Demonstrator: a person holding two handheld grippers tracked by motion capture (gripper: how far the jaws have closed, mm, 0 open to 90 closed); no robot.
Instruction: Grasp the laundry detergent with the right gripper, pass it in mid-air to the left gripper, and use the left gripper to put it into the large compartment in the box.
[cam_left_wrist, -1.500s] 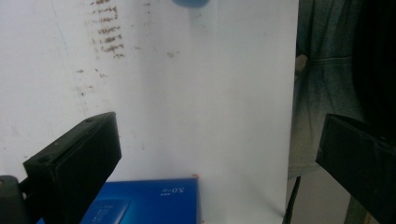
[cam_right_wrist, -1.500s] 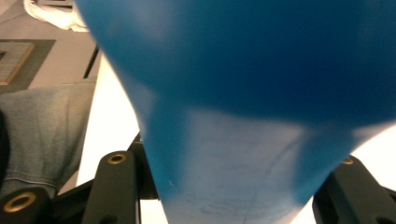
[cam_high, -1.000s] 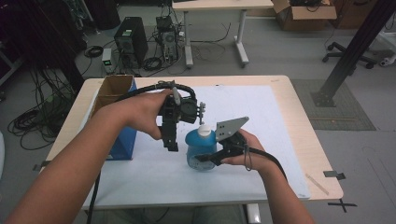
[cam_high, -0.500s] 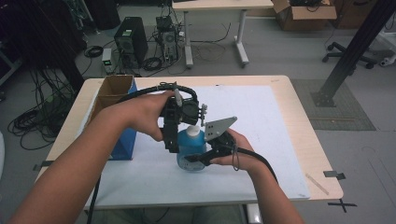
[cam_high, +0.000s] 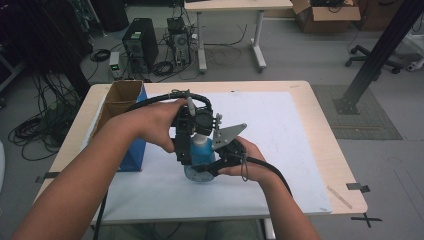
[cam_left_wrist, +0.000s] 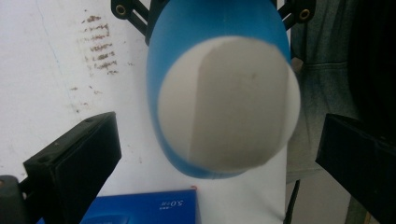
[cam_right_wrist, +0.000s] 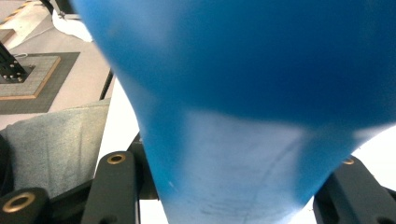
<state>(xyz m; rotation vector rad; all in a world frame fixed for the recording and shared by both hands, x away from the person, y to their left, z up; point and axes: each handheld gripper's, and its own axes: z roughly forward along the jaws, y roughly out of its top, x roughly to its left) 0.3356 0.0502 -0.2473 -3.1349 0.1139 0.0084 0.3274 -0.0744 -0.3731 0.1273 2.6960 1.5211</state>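
Observation:
A blue bottle with a white cap stands tilted over the white sheet, my right gripper shut on its lower body. In the right gripper view the blue bottle sits between the two black jaws of my right gripper. My left gripper points down onto the bottle's top. In the left gripper view the white cap faces the camera, and my left gripper stands open, its jaws well apart on either side of the cap and not touching it.
An open cardboard box with a blue side stands at the table's left, close to my left forearm. A white sheet covers most of the wooden table. A blue carton lies under the left gripper.
My right gripper has carried the bottle leftward, bringing its cap under and between the left gripper's jaws. The left hand has stayed where it was.

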